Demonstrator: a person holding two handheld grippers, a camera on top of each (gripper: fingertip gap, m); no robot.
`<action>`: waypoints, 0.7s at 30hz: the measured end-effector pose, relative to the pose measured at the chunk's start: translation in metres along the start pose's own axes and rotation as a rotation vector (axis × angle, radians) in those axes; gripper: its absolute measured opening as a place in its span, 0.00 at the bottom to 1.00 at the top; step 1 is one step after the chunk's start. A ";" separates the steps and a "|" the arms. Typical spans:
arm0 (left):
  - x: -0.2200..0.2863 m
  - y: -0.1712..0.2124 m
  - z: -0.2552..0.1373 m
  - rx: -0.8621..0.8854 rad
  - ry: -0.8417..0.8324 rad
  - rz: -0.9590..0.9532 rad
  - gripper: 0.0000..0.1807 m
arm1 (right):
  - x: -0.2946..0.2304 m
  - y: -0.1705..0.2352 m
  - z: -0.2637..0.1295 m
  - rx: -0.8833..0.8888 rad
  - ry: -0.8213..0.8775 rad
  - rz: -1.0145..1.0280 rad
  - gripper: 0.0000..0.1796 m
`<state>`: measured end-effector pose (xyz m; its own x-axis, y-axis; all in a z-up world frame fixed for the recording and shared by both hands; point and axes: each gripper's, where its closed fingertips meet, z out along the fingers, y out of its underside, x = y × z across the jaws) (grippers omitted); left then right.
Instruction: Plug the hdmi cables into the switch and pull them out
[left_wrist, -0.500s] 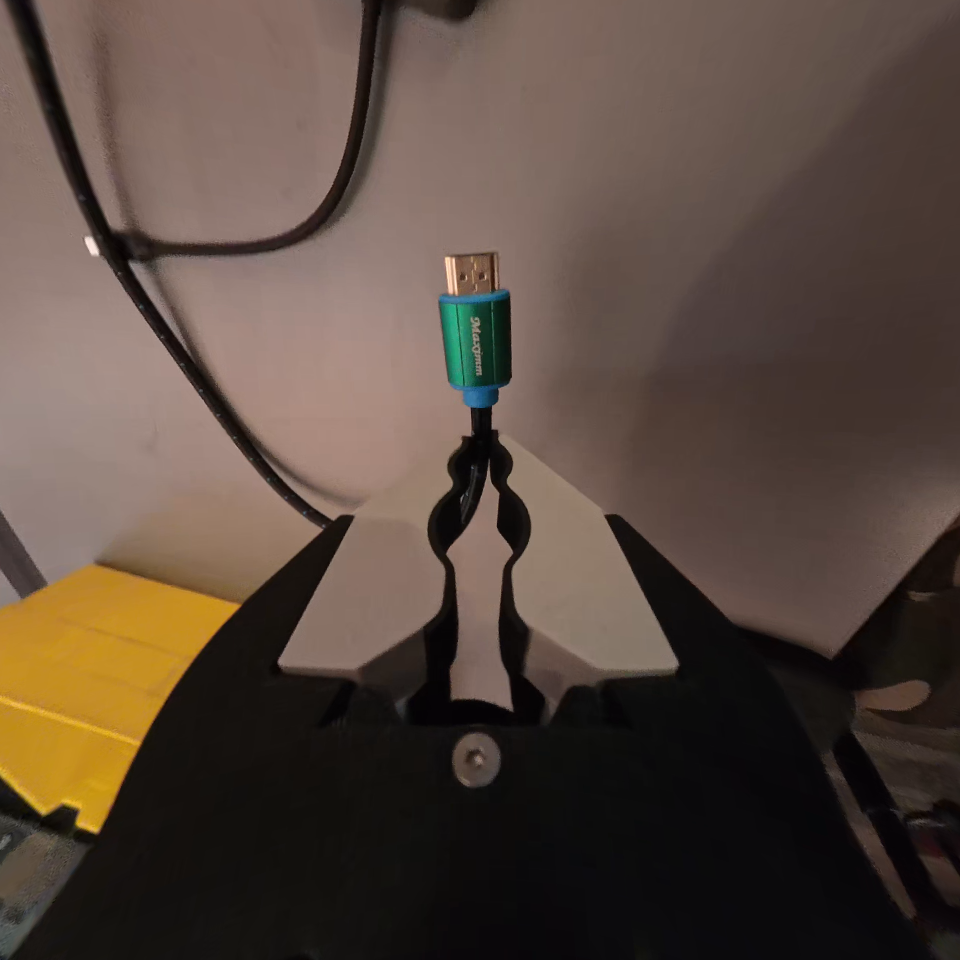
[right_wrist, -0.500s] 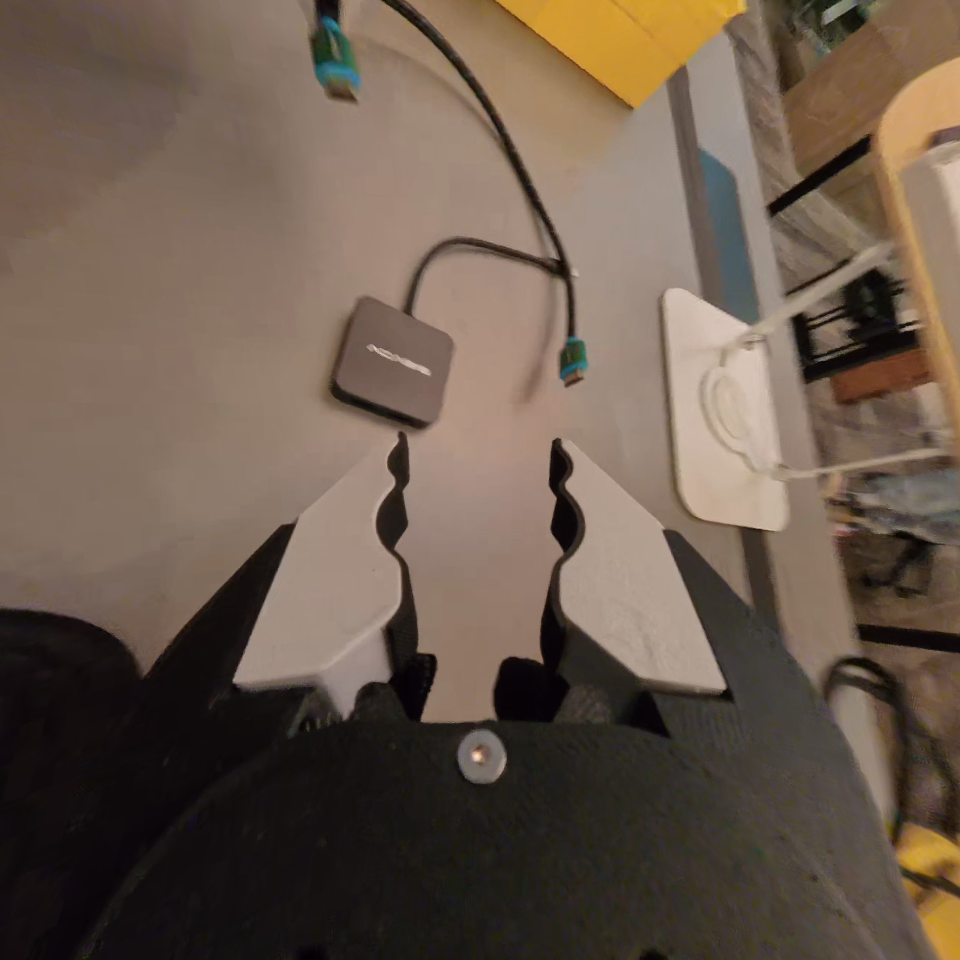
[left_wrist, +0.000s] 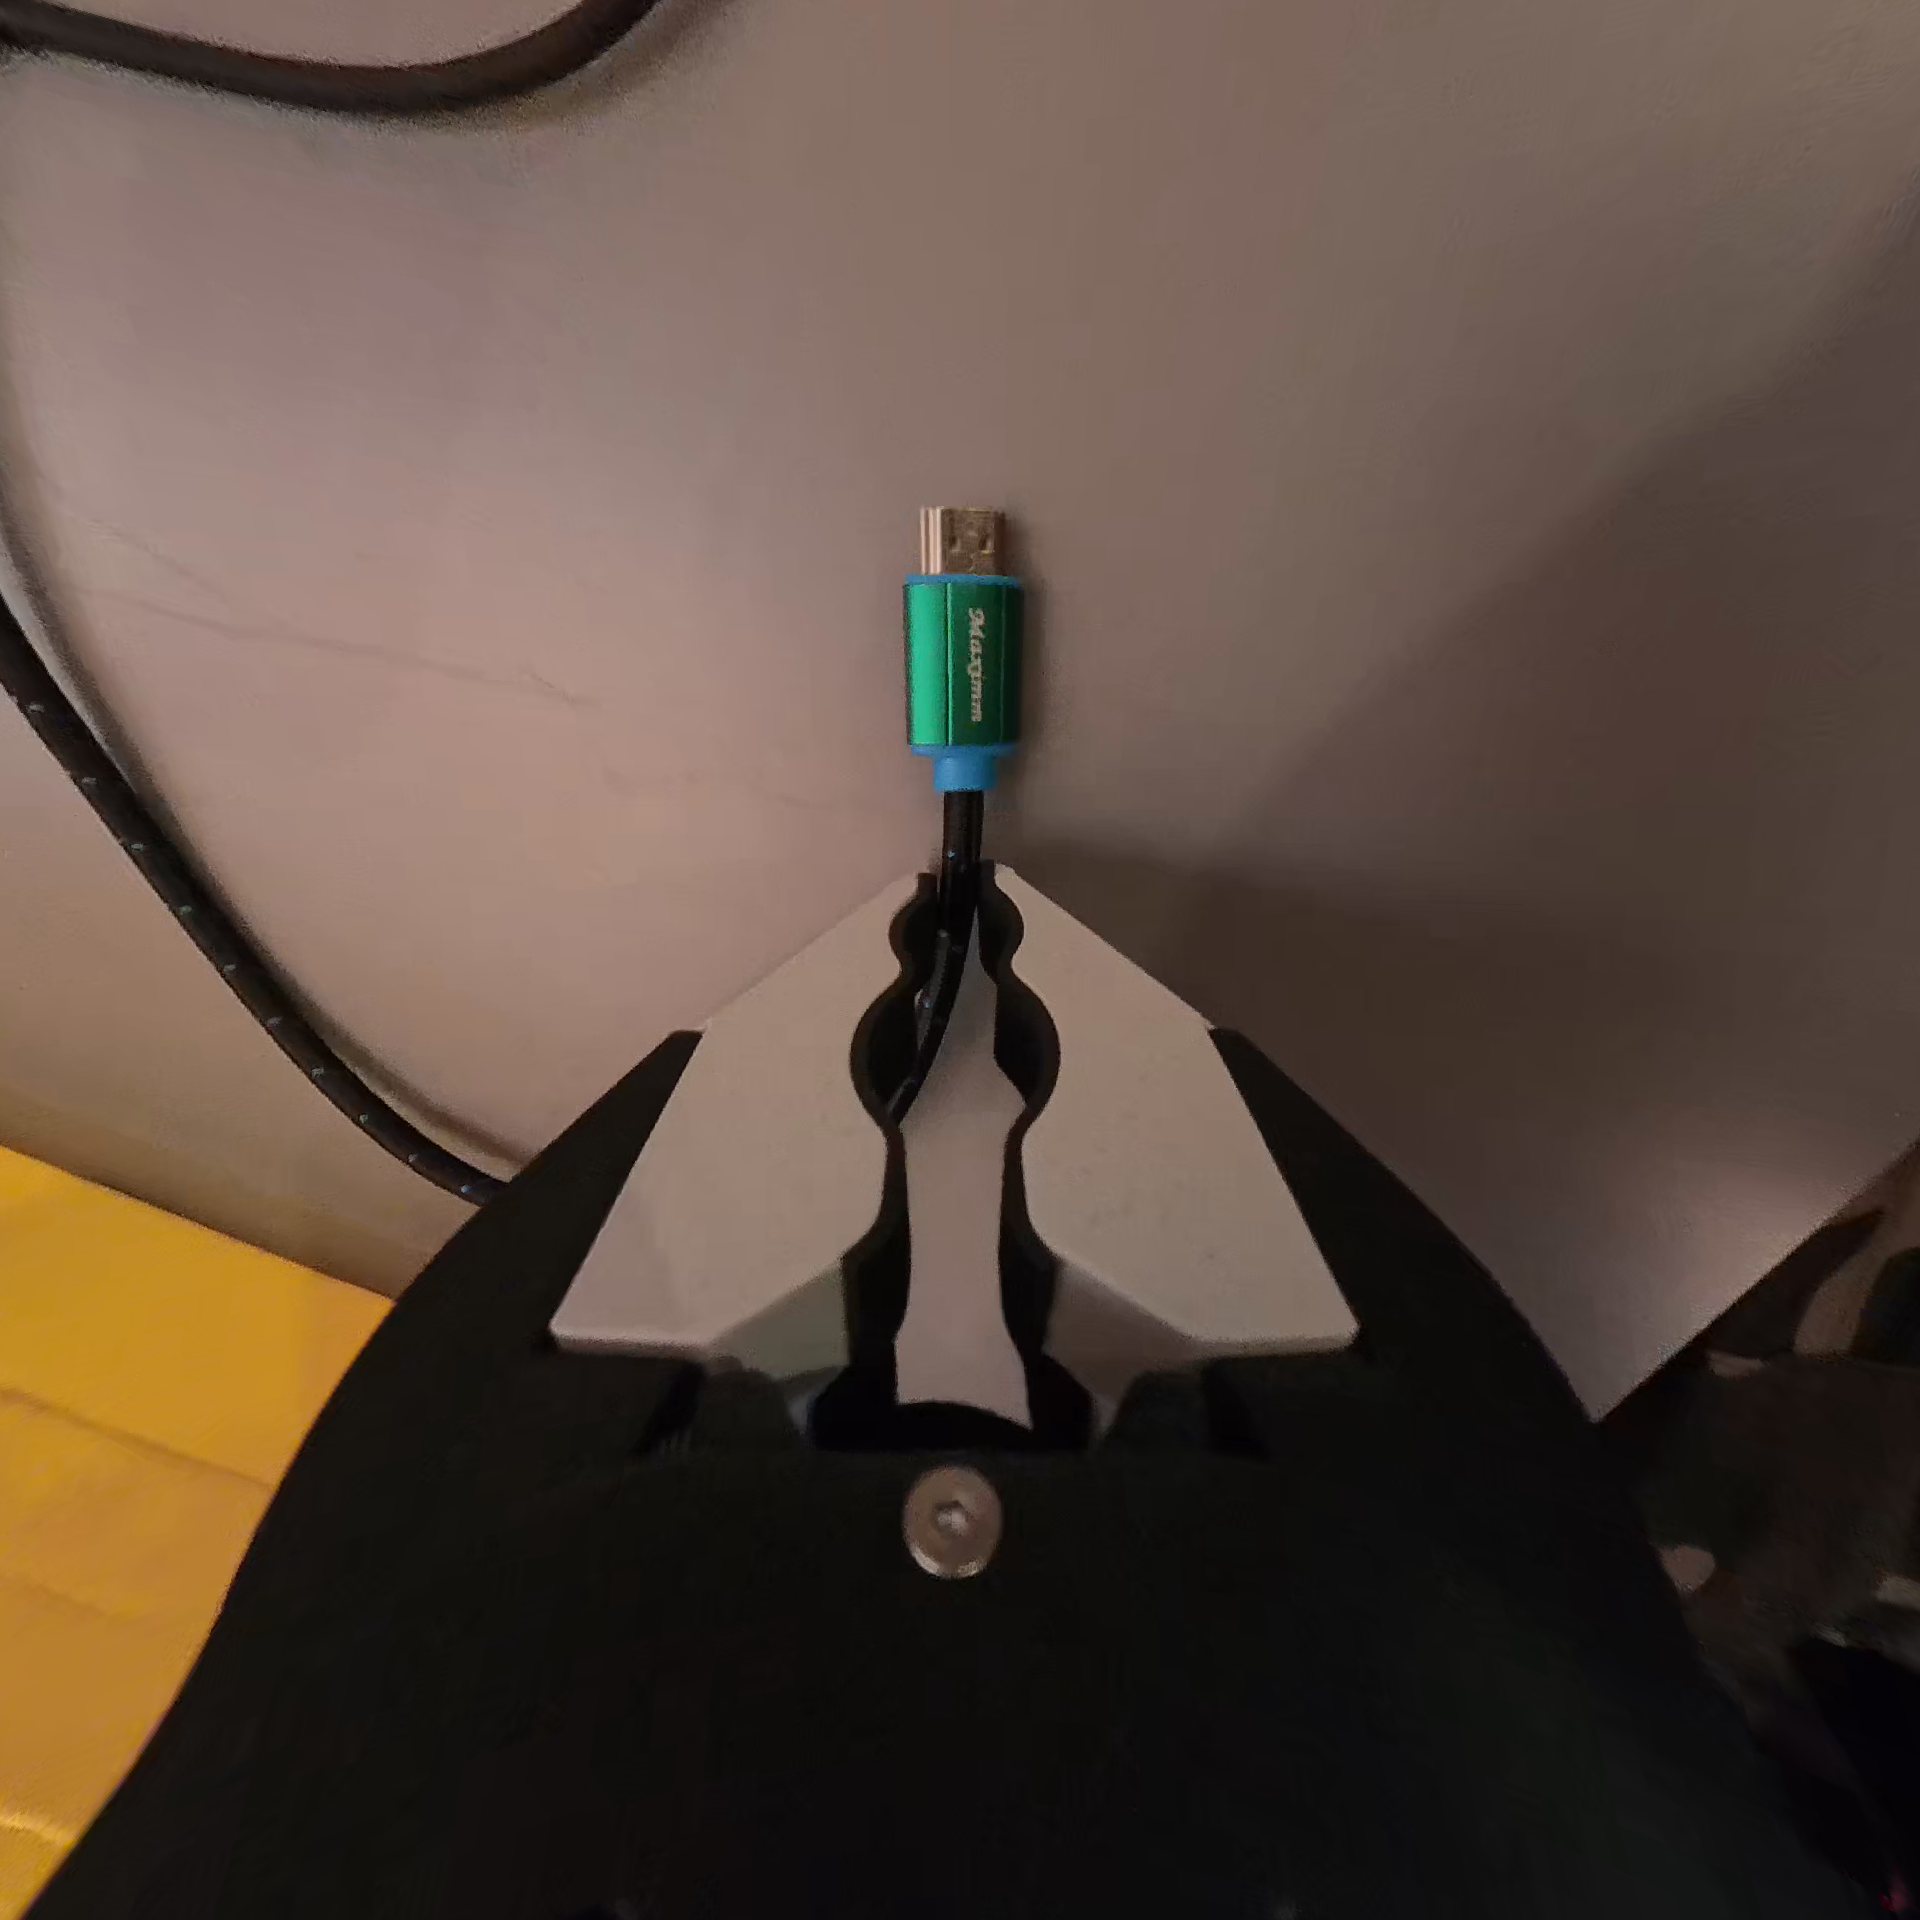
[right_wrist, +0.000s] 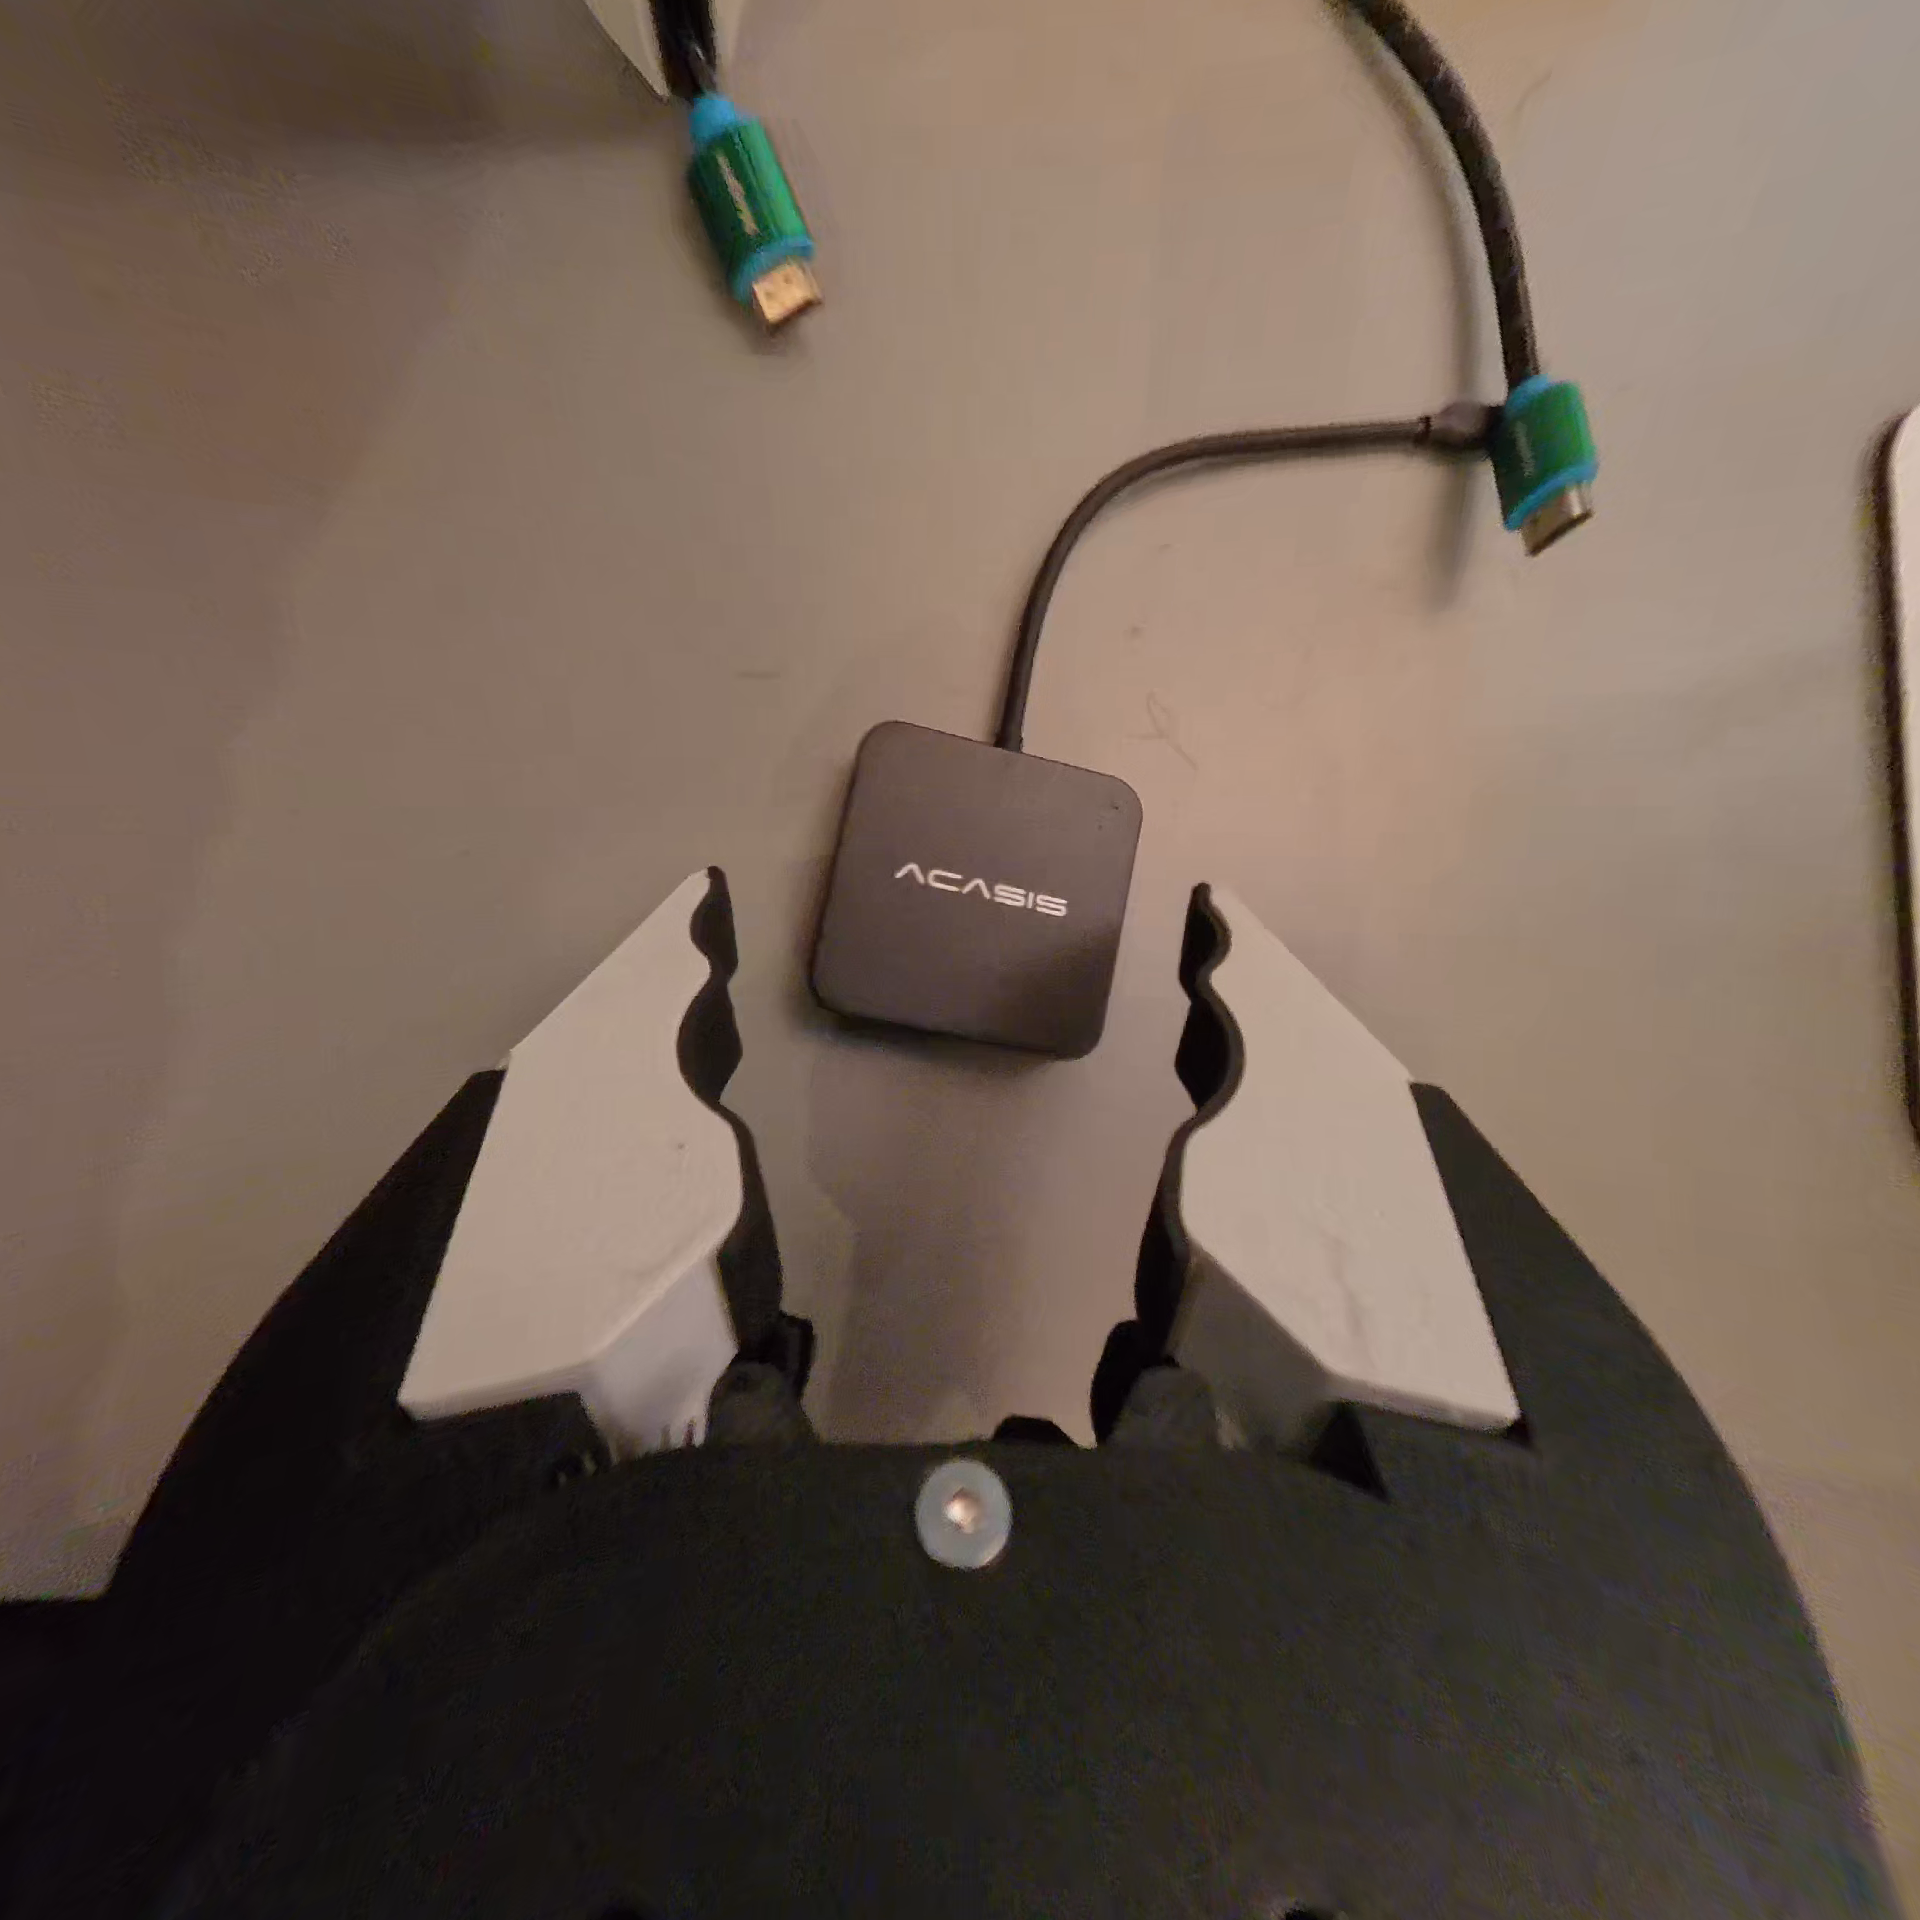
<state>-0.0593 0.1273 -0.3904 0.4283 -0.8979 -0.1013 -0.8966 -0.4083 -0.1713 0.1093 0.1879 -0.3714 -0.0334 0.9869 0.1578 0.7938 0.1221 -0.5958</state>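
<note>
We clamp left gripper (left_wrist: 958, 883) on braided HDMI cable (left_wrist: 951, 831) below green plug (left_wrist: 961, 665). Right gripper (right_wrist: 956, 899) fingers spread wide, flanking black switch (right_wrist: 977, 894) on table (right_wrist: 416, 623).

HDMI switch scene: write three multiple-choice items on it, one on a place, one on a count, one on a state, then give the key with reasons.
1. Where does the black switch lie?
A. On the grey table, just ahead of the right gripper
B. On a yellow box
C. Clamped in the left gripper

2. How many green HDMI plugs show in the right wrist view?
A. One
B. Two
C. Four

3. What is the left gripper doing?
A. Standing open and empty
B. Gripping the switch
C. Shut on the held HDMI cable, just behind its green plug

Key: 1 A, the switch sits flat ahead of the open fingertips; 2 B, the held one and a free plug lying on the table; 3 C, the fingertips pinch the black cord.
</note>
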 end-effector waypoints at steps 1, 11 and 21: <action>0.001 0.000 0.000 0.008 0.008 -0.007 0.03 | 0.001 0.003 0.005 -0.022 0.000 0.006 0.47; -0.006 -0.011 -0.017 0.134 -0.032 -0.065 0.27 | 0.003 0.005 0.014 0.011 -0.052 0.105 0.35; -0.012 -0.088 -0.036 0.378 -0.279 0.118 0.38 | -0.002 -0.019 -0.013 0.316 -0.344 0.518 0.35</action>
<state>0.0109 0.1681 -0.3383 0.3861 -0.8354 -0.3912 -0.8594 -0.1717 -0.4816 0.1019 0.1826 -0.3500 0.0701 0.8973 -0.4357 0.5461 -0.4001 -0.7360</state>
